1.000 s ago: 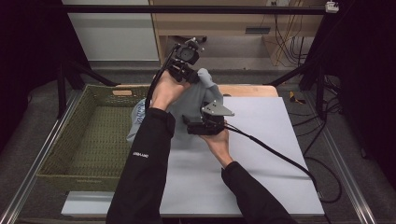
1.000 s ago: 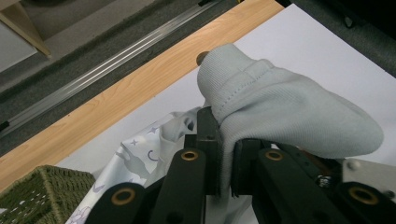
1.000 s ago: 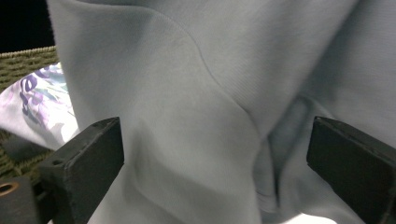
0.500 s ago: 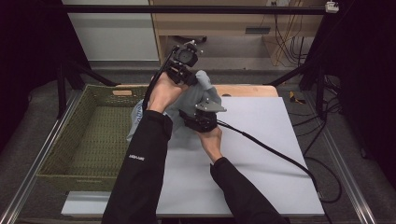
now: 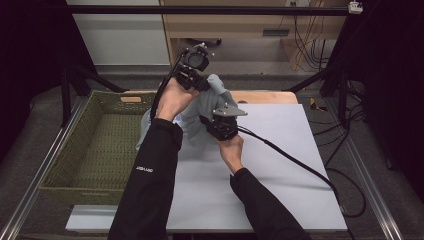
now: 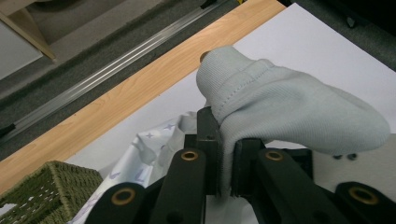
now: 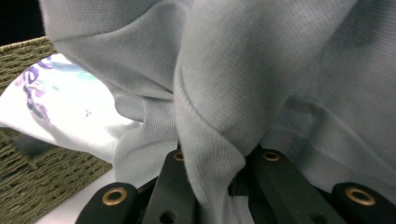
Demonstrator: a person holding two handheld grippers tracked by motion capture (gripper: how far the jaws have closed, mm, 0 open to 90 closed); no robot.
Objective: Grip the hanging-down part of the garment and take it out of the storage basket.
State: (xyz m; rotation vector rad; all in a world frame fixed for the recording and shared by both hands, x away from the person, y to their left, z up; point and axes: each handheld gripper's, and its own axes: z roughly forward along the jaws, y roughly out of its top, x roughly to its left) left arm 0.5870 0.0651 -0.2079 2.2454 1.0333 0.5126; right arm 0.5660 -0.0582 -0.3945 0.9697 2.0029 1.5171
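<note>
A pale grey ribbed garment hangs above the table's far left part. My left gripper is raised highest and shut on its upper edge; in the left gripper view the cloth bulges out from the pinch of that gripper. Lower and to the right, my right gripper has just been closing its jaws, and a fold is now pinched between them. In the right gripper view that fold runs down into the right gripper.
A green woven basket stands left of the white sheet that covers the wooden table. A white printed cloth lies over the basket's near corner, under the garment. A cable trails right.
My right gripper has moved a little left into the hanging garment and closed on a fold of it. The left gripper has stayed raised with its grip unchanged.
</note>
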